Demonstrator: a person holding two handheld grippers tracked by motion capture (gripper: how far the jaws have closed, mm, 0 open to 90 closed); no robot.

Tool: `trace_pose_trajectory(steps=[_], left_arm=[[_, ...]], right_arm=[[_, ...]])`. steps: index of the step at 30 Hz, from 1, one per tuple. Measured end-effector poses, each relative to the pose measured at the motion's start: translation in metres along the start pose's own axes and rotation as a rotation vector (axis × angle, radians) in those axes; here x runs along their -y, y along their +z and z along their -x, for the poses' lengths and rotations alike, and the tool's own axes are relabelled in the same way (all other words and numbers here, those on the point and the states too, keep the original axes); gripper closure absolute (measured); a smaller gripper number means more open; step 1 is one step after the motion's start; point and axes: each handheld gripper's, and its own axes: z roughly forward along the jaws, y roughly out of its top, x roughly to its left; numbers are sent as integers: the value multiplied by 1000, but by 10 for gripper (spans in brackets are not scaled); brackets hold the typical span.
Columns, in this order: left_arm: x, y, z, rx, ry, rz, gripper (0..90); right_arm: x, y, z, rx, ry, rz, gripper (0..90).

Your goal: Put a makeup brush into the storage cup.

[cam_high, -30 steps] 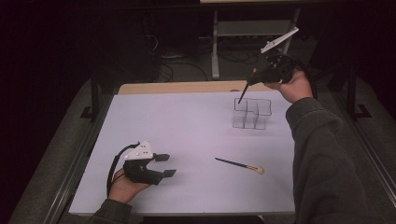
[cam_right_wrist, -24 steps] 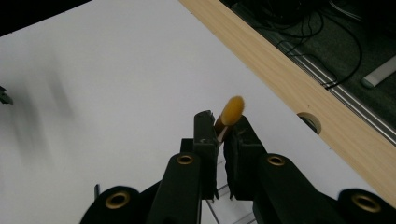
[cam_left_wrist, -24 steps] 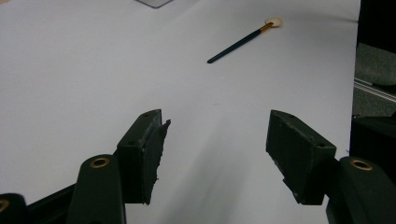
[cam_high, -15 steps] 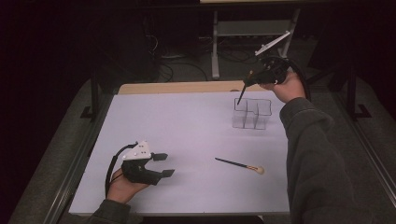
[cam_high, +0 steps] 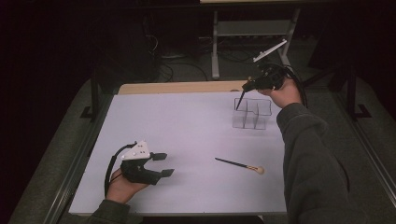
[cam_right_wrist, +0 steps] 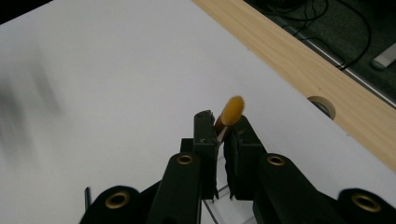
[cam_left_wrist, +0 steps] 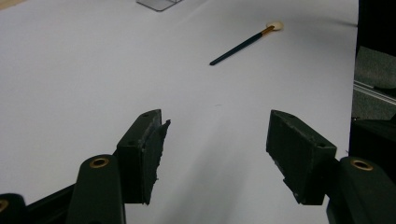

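Your right tool (cam_high: 252,85) is clamped narrow on a makeup brush (cam_high: 241,100), orange bristle tip (cam_right_wrist: 232,110) poking out past the jaws, dark handle slanting down below it toward the clear divided organizer (cam_high: 252,113). The handle's end sits just over the near-left compartment. Your left tool (cam_high: 161,164) rests wide and empty on the table (cam_high: 187,126); a second brush (cam_high: 238,164) lies to its right, nearer this hand.
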Motion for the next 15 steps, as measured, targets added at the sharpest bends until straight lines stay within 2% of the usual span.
trace_pose_trajectory(steps=[15], left_arm=[[0, 0, 0, -2, -4, -5, 364]], right_arm=[[14, 14, 2, -5, 21, 1, 827]])
